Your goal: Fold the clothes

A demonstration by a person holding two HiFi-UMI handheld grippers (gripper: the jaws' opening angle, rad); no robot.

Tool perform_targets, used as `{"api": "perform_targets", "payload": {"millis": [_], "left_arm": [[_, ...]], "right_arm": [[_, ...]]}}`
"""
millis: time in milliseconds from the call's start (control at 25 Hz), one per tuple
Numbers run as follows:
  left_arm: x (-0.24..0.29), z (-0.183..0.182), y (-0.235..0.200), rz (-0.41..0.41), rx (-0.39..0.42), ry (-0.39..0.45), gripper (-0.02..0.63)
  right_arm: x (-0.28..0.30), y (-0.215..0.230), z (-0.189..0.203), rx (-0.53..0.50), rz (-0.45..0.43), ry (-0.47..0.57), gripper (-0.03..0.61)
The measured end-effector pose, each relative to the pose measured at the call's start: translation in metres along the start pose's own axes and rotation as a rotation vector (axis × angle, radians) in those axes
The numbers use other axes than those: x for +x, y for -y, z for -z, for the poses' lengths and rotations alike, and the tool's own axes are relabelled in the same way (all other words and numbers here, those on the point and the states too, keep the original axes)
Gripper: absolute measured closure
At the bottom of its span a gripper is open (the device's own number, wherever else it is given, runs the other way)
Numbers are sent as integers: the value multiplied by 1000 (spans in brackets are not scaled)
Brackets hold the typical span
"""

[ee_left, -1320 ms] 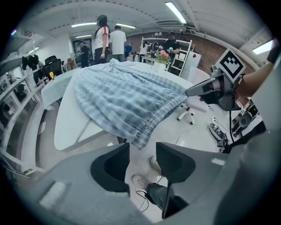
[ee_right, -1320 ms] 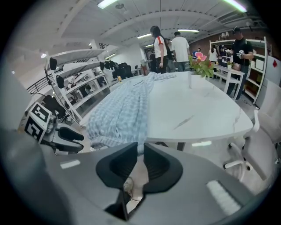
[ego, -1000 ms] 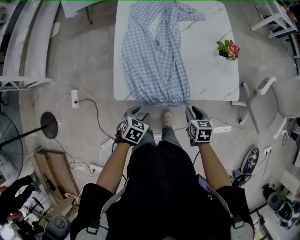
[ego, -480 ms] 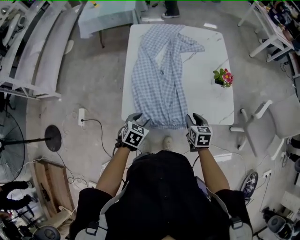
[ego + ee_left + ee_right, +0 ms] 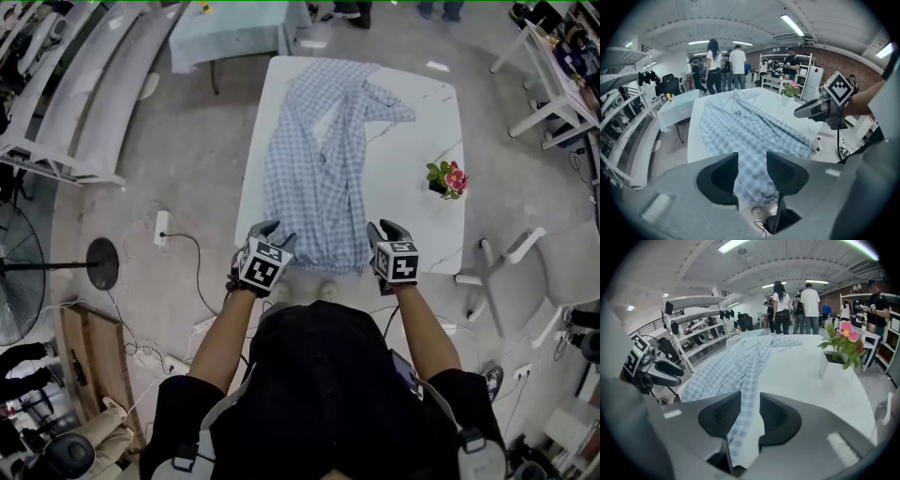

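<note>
- Left tongs (image 5: 274, 232): jaws partly open with nothing in them. Through the gap you see only checked cloth lying beyond.
- Right tongs (image 5: 387, 228): also empty, with a slightly narrower gap.
- Both tongs point down and forward, level with each other, just short of the near edge of the counter (image 5: 412, 141).
- Checked garment (image 5: 314, 178): it lies lengthwise, running away from your tongs. The gathered hem is nearest and droops over the counter edge, directly between the two tongs.
- Far end of the garment: it splits and fans out ahead of the right tongs. It could be sleeves or legs, and the view from above doesn't settle which.
- Why this stance: you're squared to the hem, one tongs outside each corner. That probably sets up a matched two-corner pinch so the cloth lifts evenly.
- Potted flower (image 5: 444, 178): it stands ahead and to the outside of the right tongs, clear of the cloth. Likely worth watching if you swing fabric that way.
- Folding has not started.
</note>
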State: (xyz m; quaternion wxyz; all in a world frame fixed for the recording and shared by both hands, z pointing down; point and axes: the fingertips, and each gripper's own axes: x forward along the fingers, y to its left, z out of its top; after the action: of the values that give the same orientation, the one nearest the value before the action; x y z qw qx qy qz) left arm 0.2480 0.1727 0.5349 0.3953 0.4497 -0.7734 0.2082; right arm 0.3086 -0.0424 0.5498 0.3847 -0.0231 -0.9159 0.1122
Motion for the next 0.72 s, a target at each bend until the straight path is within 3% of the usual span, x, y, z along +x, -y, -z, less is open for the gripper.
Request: {"api": "perform_targets", "payload": {"millis": [160, 360, 720], "left_arm": [[18, -6, 8, 12, -3, -36, 416], [45, -10, 0, 21, 0, -80, 416], [64, -27, -71, 7, -65, -69, 416]], "right_arm": [[14, 4, -7, -54, -57, -42, 451], [35, 5, -21, -58, -59, -52, 451], [59, 9, -35, 11, -20, -70, 451]]}}
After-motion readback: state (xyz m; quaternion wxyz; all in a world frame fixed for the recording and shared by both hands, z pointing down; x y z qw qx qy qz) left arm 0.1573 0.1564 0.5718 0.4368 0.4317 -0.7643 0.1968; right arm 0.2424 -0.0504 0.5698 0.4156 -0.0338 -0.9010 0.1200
